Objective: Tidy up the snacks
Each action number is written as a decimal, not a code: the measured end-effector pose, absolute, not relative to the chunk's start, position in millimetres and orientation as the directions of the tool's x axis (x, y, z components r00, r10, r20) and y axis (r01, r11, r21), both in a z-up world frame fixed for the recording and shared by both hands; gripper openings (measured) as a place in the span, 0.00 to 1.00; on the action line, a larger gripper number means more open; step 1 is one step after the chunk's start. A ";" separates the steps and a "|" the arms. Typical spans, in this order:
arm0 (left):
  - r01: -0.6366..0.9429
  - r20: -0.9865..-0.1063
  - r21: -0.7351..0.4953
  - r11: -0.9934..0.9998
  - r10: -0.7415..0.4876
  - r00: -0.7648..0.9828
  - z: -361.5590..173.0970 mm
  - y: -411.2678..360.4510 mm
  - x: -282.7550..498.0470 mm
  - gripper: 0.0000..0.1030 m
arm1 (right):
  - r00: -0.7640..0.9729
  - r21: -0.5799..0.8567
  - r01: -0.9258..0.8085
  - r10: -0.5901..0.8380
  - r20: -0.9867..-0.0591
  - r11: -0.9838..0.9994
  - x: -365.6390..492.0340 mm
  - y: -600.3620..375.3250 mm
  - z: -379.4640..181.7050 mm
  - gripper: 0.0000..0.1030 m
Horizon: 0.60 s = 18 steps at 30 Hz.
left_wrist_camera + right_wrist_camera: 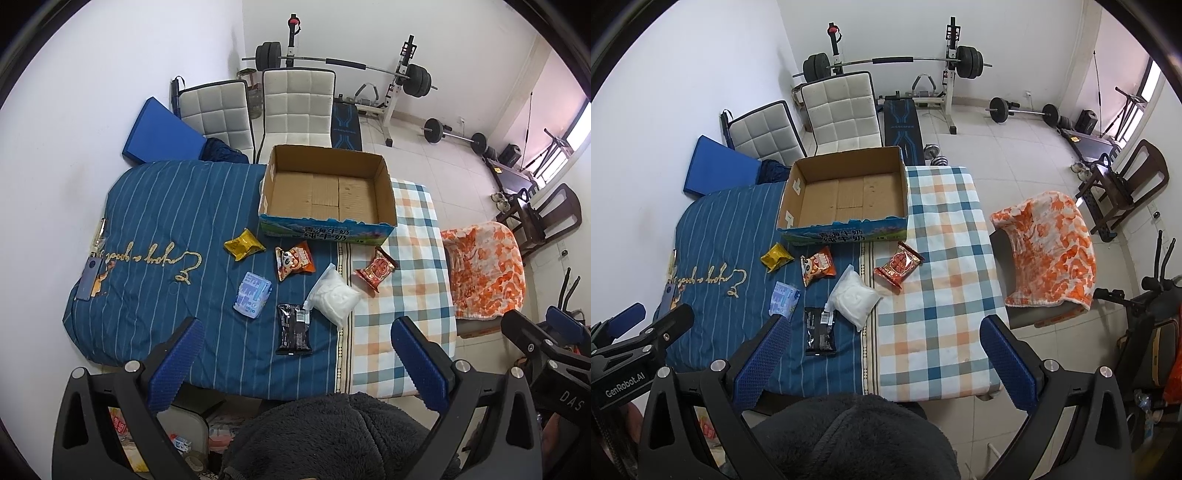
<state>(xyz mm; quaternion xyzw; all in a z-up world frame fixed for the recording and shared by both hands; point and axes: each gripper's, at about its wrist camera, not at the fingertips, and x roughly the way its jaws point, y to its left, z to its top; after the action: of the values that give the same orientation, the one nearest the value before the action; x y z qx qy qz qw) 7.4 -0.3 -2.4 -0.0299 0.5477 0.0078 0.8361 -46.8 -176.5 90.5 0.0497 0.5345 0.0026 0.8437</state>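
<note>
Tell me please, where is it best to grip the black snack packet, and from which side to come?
Grip the black snack packet across its narrow width at the middle, coming straight down from above. It lies flat on the blue striped cover, long axis pointing away from the person, with both long edges free. The white bag sits close to its far right corner, so staying mid-length probably avoids it.

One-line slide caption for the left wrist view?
Open left gripper hovers above six snack packets, including a black packet, on a blue striped quilt before an empty cardboard box.
</note>
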 end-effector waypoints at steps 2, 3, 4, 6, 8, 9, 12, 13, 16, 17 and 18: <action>-0.045 -0.917 -0.042 0.998 -0.021 0.397 -2.9 -1.1 9.8 1.00 | 0.426 0.084 0.046 0.057 -0.903 0.995 -47.1 -176.5 90.9 1.00; -0.045 -0.917 -0.042 0.998 -0.021 0.399 -3.2 -0.9 8.7 1.00 | 0.425 0.088 0.045 0.061 -0.903 0.995 -47.3 -176.9 91.0 1.00; -0.045 -0.917 -0.043 0.998 -0.022 0.399 -3.3 -0.6 8.8 1.00 | 0.424 0.092 0.043 0.065 -0.903 0.995 -46.6 -176.5 91.5 1.00; -0.046 -0.915 -0.042 0.998 -0.020 0.402 -3.1 -0.8 10.1 1.00 | 0.424 0.094 0.043 0.067 -0.903 0.995 -44.8 -177.3 90.9 1.00; -0.048 -0.914 -0.040 0.998 -0.017 0.406 -3.3 -1.3 11.8 1.00 | 0.427 0.095 0.044 0.068 -0.902 0.994 -43.6 -177.9 90.4 1.00; -0.049 -0.913 -0.041 0.998 -0.018 0.408 -3.4 -1.6 12.5 1.00 | 0.432 0.093 0.046 0.065 -0.899 0.995 -42.7 -178.6 90.7 1.00; -0.047 -0.912 -0.039 0.998 -0.016 0.411 -3.4 0.3 11.6 1.00 | 0.443 0.091 0.048 0.061 -0.894 0.995 -41.2 -179.2 92.5 1.00; -0.046 -0.912 -0.039 0.998 -0.016 0.411 -3.8 0.1 12.5 1.00 | 0.444 0.092 0.048 0.061 -0.894 0.995 -40.2 -179.6 92.5 1.00; -0.049 -0.912 -0.038 0.998 -0.014 0.411 -3.4 -0.1 11.4 1.00 | 0.441 0.091 0.044 0.063 -0.895 0.995 -39.4 -178.7 92.4 1.00; -0.049 -0.911 -0.039 0.998 -0.015 0.411 -3.4 0.1 11.8 1.00 | 0.441 0.092 0.043 0.064 -0.895 0.995 -39.0 -178.3 92.4 1.00; -0.049 -0.911 -0.039 0.998 -0.016 0.411 -3.3 0.0 11.9 1.00 | 0.441 0.093 0.041 0.065 -0.895 0.995 -38.1 -178.0 92.6 1.00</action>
<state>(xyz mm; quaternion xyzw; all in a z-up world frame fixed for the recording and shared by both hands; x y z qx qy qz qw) 11.9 0.0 -3.3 -0.0296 0.5425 0.0098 0.8395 -38.1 -178.0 92.6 0.0502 0.5288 0.0073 0.8473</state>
